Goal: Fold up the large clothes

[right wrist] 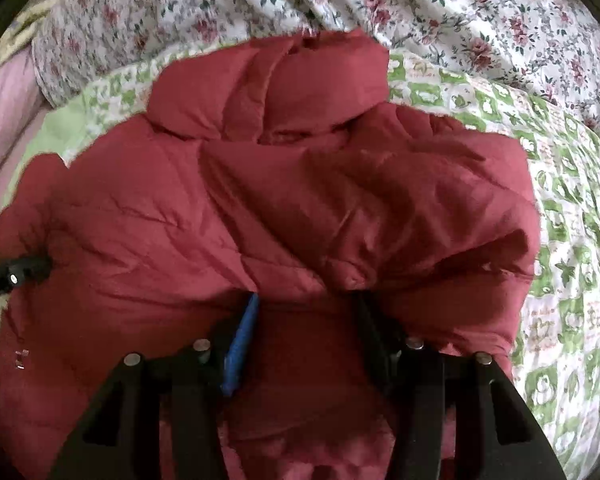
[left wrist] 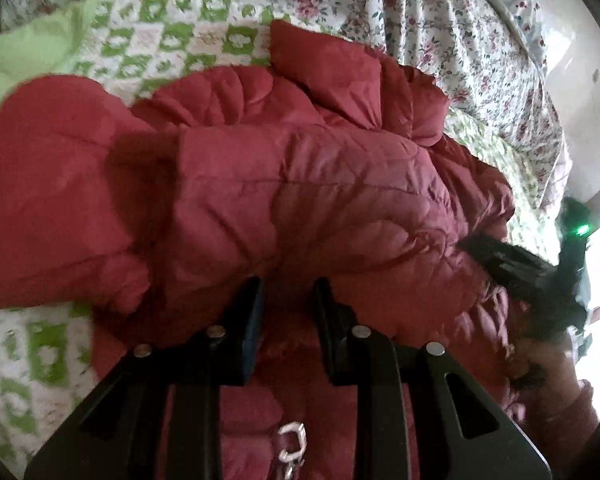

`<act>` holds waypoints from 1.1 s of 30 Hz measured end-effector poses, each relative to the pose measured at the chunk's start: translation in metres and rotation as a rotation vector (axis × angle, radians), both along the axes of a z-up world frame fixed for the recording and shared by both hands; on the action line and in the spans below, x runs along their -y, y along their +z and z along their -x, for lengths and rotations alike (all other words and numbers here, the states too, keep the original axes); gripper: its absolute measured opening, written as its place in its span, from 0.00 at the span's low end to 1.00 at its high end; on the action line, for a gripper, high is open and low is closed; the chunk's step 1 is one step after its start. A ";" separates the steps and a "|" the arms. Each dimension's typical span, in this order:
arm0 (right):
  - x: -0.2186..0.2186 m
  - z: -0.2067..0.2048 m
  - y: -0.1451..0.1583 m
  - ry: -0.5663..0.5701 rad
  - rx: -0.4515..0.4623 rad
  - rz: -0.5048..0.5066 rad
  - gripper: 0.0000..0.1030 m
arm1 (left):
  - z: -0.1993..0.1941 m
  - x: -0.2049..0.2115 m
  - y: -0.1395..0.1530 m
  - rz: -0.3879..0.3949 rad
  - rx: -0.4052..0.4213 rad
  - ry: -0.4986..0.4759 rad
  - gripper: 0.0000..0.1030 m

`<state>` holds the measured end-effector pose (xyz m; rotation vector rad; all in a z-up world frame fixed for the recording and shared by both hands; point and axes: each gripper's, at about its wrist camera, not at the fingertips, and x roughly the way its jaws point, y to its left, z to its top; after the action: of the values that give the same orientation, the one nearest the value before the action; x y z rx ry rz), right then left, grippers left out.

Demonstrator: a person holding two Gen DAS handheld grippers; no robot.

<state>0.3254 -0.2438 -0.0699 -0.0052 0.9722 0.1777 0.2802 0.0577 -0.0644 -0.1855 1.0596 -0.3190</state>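
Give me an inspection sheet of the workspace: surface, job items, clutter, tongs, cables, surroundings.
Surface: green-and-white patterned quilt spread on a bed.
Job's things: red puffer jacket lying bunched on the quilt, hood at the far end.
Clutter: nothing seen.
Tongs: left tongs pushed into the jacket's near edge, red fabric filling the gap between the fingers; right tongs likewise, near edge draped over the tips. Grip not confirmable on either.
Cables: nothing seen.
Surroundings: rumpled floral sheet beyond the quilt; bright light at the left view's right edge.
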 end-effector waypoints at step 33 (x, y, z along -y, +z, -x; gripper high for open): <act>-0.044 0.077 0.077 0.185 0.078 -0.185 0.51 | 0.065 -0.286 -0.031 0.321 -0.016 0.835 0.55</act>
<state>0.2480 -0.2000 0.0069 0.0678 0.8744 0.4342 0.2152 0.3440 -0.0957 -0.8878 0.8570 0.2743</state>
